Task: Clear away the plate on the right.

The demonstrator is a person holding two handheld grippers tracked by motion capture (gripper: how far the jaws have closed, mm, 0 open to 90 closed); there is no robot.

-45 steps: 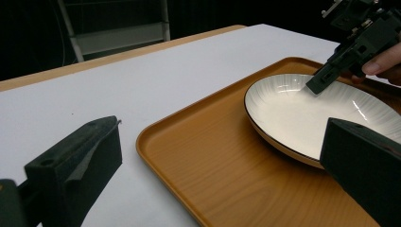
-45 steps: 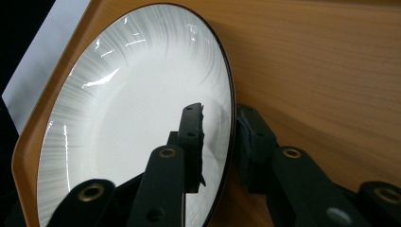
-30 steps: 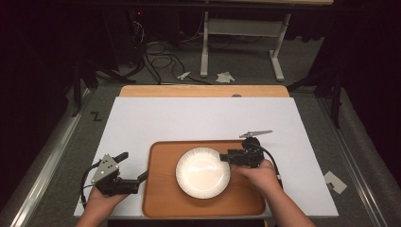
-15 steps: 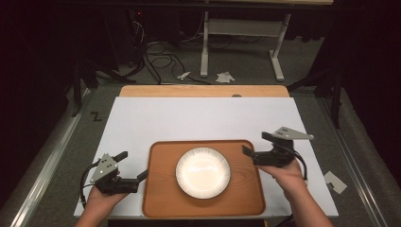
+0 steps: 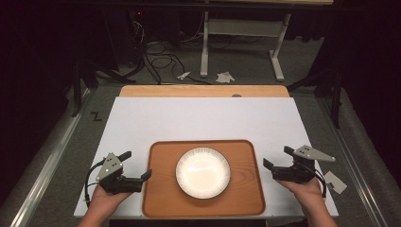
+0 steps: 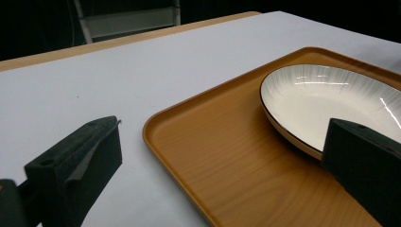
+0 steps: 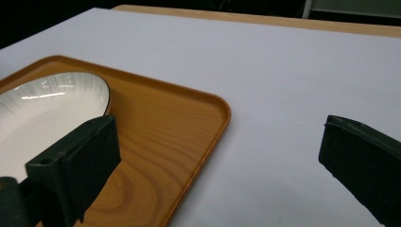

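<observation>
**On the tray, plate set down, both grippers empty**

At table centre I see the plate (image 5: 203,172) resting mid-tray (image 5: 161,198). My right gripper (image 5: 274,163) sits at the tray's 3 o'clock edge; its jaws have just been opening and now stand wide, holding nothing. The left gripper (image 5: 137,166) hovers at 9 o'clock, jaws apart, empty. I judge the placing step done. Next move likely calls for gripping both tray edges evenly.

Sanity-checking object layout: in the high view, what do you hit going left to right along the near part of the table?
left gripper → wooden tray → white plate → right gripper → paper scrap on the floor off the table's right edge.
</observation>
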